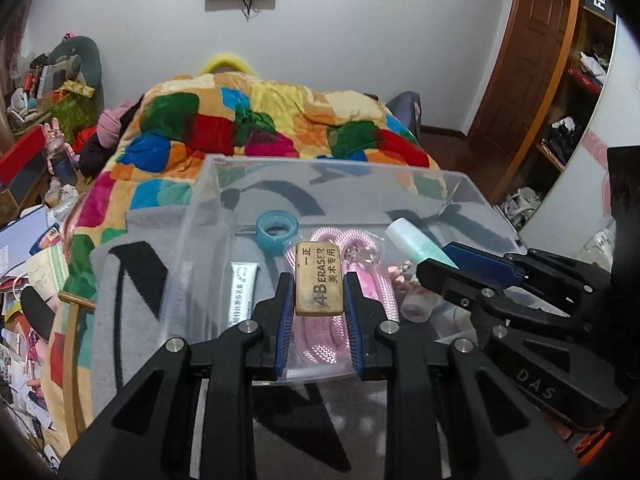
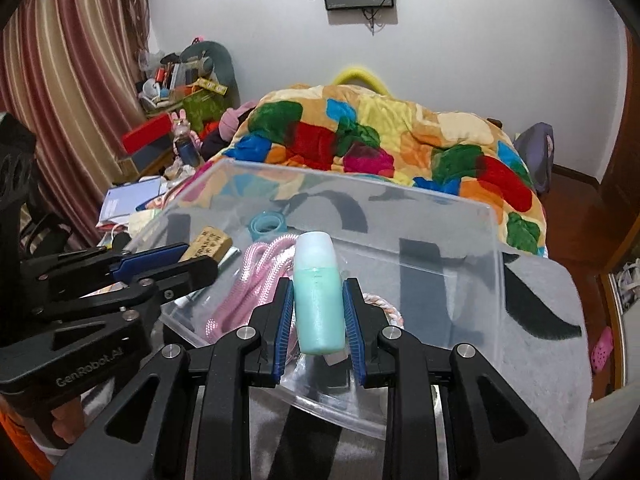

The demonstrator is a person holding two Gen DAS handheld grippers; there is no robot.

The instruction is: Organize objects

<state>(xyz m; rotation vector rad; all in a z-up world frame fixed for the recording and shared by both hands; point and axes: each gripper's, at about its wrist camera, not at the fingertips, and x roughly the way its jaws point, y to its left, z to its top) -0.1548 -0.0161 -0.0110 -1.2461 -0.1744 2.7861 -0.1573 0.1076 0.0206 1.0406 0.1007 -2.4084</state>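
Observation:
My left gripper (image 1: 319,312) is shut on a tan 4B eraser (image 1: 319,278) and holds it over the clear plastic box (image 1: 208,184). My right gripper (image 2: 318,312) is shut on a small green bottle (image 2: 319,300) with a pale cap, also over the box (image 2: 496,240). In the box lie a blue tape roll (image 1: 274,230), a pink rope (image 1: 320,344), a white tube (image 1: 242,294) and a small pink bottle (image 1: 416,308). The right gripper with the bottle shows at the right of the left wrist view (image 1: 440,264); the left gripper with the eraser shows at the left of the right wrist view (image 2: 188,256).
The box stands on a grey and black blanket (image 1: 132,304) on a bed, with a colourful patchwork quilt (image 1: 280,120) behind it. Cluttered books and boxes (image 1: 36,216) lie left of the bed. A wooden door (image 1: 536,60) and shelves are at the right.

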